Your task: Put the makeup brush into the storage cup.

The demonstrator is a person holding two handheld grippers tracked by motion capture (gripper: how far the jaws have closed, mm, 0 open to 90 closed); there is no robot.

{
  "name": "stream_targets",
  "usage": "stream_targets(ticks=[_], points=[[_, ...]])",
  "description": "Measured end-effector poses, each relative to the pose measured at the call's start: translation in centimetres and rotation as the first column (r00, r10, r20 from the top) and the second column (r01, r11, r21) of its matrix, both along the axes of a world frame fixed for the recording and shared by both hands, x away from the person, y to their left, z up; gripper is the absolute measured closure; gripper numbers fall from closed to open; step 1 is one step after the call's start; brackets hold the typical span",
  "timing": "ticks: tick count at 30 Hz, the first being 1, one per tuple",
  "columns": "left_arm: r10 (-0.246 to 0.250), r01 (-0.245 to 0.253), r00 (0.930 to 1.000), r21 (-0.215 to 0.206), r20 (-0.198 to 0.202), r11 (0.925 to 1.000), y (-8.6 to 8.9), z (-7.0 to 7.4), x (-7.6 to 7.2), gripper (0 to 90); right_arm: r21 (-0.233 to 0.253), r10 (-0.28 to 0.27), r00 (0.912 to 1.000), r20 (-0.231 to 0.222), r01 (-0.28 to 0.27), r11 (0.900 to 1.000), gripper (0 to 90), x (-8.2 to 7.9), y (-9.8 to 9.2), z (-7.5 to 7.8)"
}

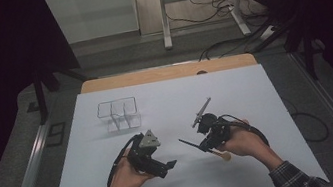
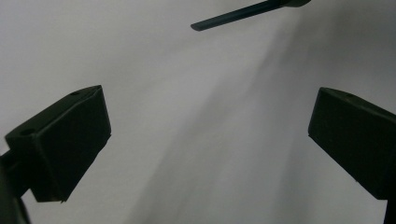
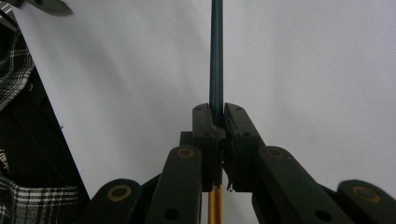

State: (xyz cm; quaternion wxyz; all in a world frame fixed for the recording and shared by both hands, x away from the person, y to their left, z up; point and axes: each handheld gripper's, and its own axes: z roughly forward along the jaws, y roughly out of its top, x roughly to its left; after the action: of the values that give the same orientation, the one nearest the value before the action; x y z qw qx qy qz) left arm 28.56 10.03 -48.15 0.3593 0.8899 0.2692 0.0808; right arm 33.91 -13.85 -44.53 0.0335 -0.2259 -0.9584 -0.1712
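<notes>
Pinching a dark-tipped, wooden-handled tool [image 3: 216,60] in the right gripper [image 1: 202,143], long axis pointing toward the left gripper [image 1: 168,165]; hovering spread wide there, just short of the tip, nearer than the wire rack [image 1: 118,114].

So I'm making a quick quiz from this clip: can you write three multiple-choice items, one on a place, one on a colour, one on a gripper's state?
1. Where does the wire rack stand?
A. far left of the white sheet
B. near right corner
C. on the floor

2. What colour is the handle end of the held tool?
A. red
B. yellow-orange
C. white

3. How is the left gripper?
A. shut on a tool
B. open, holding nothing
C. shut on the rack

Answers: 1 A, the high view shows it beyond the left gripper; 2 B, it shows below the right gripper; 3 B, jaws wide apart.
</notes>
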Motion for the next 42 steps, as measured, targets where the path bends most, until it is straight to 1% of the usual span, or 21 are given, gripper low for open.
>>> stream_targets(ticks=[4,6,7,8,13,14,16,18,20,22,25,27,29,32,34,37,40,42], points=[[-0.010,0.010,1.0000,0.008,-0.001,0.9999,-0.5,-0.2,0.4,0.0,-0.003,0.013,0.9999,-0.006,-0.013,1.000,83.3,-0.2,0.4,0.0],[-0.013,0.013,0.9999,0.007,0.002,0.9999,-0.8,-0.2,0.6,0.0,-0.007,0.029,0.9996,-0.004,-0.029,1.000,83.3,-0.2,0.5,0.0],[-0.021,0.021,0.9998,0.017,0.004,0.9996,-0.8,-0.2,0.6,0.0,0.000,0.024,0.9996,-0.011,-0.024,1.000,83.3,-0.3,0.7,0.0],[-0.022,0.022,0.9997,0.013,0.005,0.9997,-0.9,-0.2,0.7,0.0,-0.003,0.028,0.9996,-0.011,-0.028,1.000,83.3,-0.4,0.8,0.1],[-0.051,0.050,0.9987,0.035,0.007,0.9981,-1.6,-0.4,1.0,0.0,0.012,0.051,0.9983,-0.026,-0.051,0.999,83.3,-0.8,1.5,0.2],[-0.055,0.054,0.9985,0.036,0.006,0.9979,-1.8,-0.5,1.1,0.0,0.008,0.064,0.9977,-0.023,-0.063,0.998,83.3,-0.8,1.6,0.3],[-0.065,0.065,0.9979,0.041,0.007,0.9971,-2.1,-0.6,1.1,0.1,0.010,0.067,0.9973,-0.029,-0.066,0.998,83.3,-1.1,1.9,0.3],[-0.078,0.077,0.9970,0.043,0.008,0.9961,-2.3,-0.6,1.1,1.0,0.009,0.076,0.9965,-0.034,-0.076,0.997,83.3,-1.1,2.1,0.3],[-0.095,0.094,0.9953,0.052,0.017,0.9942,-2.5,-0.6,1.1,2.6,0.009,0.082,0.9958,-0.039,-0.082,0.997,83.3,-1.2,2.2,0.3],[-0.104,0.103,0.9944,0.047,0.020,0.9936,-2.8,-0.7,1.1,4.6,0.013,0.087,0.9952,-0.046,-0.086,0.996,83.3,-1.3,2.3,0.2],[-0.118,0.116,0.9924,0.048,0.036,0.9921,-3.0,-0.7,1.0,9.2,0.010,0.094,0.9942,-0.051,-0.094,0.996,83.3,-1.4,2.4,0.2],[-0.124,0.122,0.9910,0.048,0.051,0.9914,-3.1,-0.6,0.9,13.9,0.013,0.090,0.9943,-0.058,-0.089,0.996,83.3,-1.5,2.6,0.2],[-0.142,0.138,0.9877,0.052,0.067,0.9891,-3.1,-0.5,0.7,20.5,0.015,0.097,0.9932,-0.065,-0.096,0.995,83.3,-1.6,2.6,0.2],[-0.171,0.166,0.9821,0.065,0.079,0.9840,-3.2,-0.4,0.4,30.0,0.014,0.100,0.9923,-0.073,-0.099,0.995,83.2,-1.7,2.7,0.3],[-0.185,0.177,0.9785,0.087,0.092,0.9803,-3.2,-0.4,0.3,35.2,0.015,0.103,0.9917,-0.077,-0.102,0.995,83.3,-1.6,2.6,0.3],[-0.205,0.193,0.9737,0.113,0.100,0.9746,-3.3,-0.5,0.2,41.5,0.018,0.105,0.9912,-0.081,-0.104,0.994,83.3,-1.6,2.6,0.4],[-0.225,0.211,0.9680,0.122,0.112,0.9698,-3.3,-0.5,0.0,47.3,0.017,0.119,0.9896,-0.082,-0.118,0.993,83.3,-1.6,2.6,0.4],[-0.239,0.224,0.9636,0.130,0.119,0.9659,-3.4,-0.5,-0.1,52.2,0.018,0.114,0.9896,-0.088,-0.113,0.993,83.2,-1.7,2.7,0.4]])
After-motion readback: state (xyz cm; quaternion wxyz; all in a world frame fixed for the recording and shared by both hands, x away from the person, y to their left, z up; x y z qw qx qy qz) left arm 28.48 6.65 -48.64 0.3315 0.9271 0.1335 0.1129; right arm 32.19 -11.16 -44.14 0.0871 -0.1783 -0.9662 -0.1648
